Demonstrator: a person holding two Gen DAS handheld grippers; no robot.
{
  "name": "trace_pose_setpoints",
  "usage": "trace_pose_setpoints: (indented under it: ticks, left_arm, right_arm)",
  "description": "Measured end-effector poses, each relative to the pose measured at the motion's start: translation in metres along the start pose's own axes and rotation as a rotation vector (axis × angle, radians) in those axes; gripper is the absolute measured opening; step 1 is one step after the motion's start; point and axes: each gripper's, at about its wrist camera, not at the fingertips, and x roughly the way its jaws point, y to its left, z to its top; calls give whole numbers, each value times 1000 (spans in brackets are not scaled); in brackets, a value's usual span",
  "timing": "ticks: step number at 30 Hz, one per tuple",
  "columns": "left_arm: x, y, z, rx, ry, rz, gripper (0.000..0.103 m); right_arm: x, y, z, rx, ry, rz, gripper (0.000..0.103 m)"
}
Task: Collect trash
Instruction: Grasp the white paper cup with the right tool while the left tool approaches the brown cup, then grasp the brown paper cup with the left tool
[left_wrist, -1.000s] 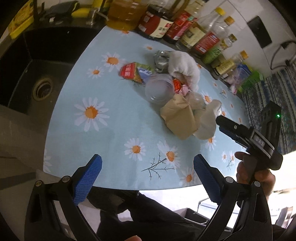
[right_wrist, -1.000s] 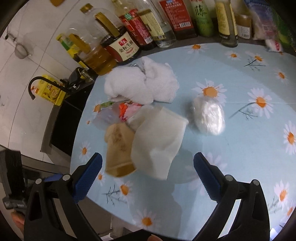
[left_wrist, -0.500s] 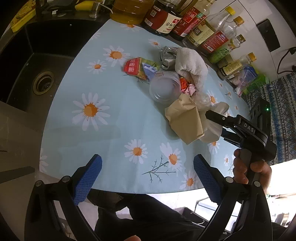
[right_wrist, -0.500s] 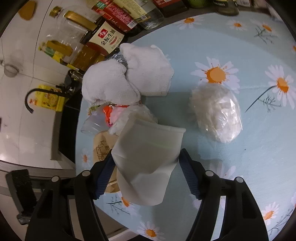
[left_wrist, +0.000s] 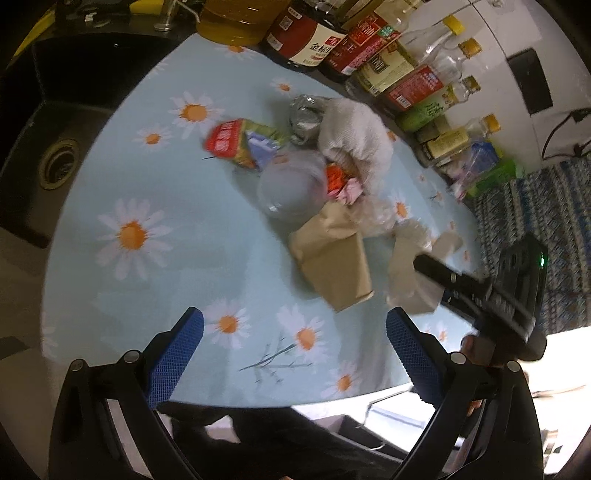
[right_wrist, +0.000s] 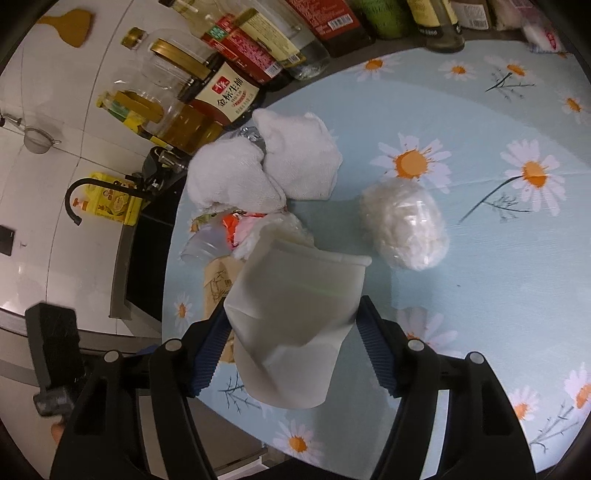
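Note:
A trash pile lies on the daisy tablecloth (left_wrist: 147, 236): a brown paper bag (left_wrist: 334, 264), a clear plastic lid (left_wrist: 291, 184), a red snack wrapper (left_wrist: 231, 142), crumpled foil (left_wrist: 306, 116) and a white towel (left_wrist: 354, 142). My right gripper (right_wrist: 291, 343) is shut on a white paper cup (right_wrist: 295, 317), squeezed flat and held just above the cloth; it also shows in the left wrist view (left_wrist: 408, 275). A clear bag of white stuff (right_wrist: 404, 223) lies to the right. My left gripper (left_wrist: 295, 350) is open and empty over the table's near edge.
A row of sauce and oil bottles (left_wrist: 369, 55) lines the back edge. A black sink (left_wrist: 55, 166) with a faucet (right_wrist: 85, 194) lies to the left. A dark bin edge (left_wrist: 369, 424) shows below the table's front.
My right gripper closed in on the white cup, shut on it and lifted it slightly. My left gripper moved closer over the table and stayed open.

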Motion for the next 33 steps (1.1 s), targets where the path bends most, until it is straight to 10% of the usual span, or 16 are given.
trace_pose_setpoints:
  ticks: [15, 30, 33]
  left_arm:
    - [53, -16, 32, -88, 80, -101, 95]
    - [88, -34, 51, -7, 134, 67, 95]
    - [92, -38, 54, 33, 137, 108, 81]
  right_arm:
    - [-36, -11, -13, -71, -38, -9, 68]
    - [-37, -25, -5, -59, -45, 25, 68]
    - [-38, -28, -4, -53, -49, 24, 68]
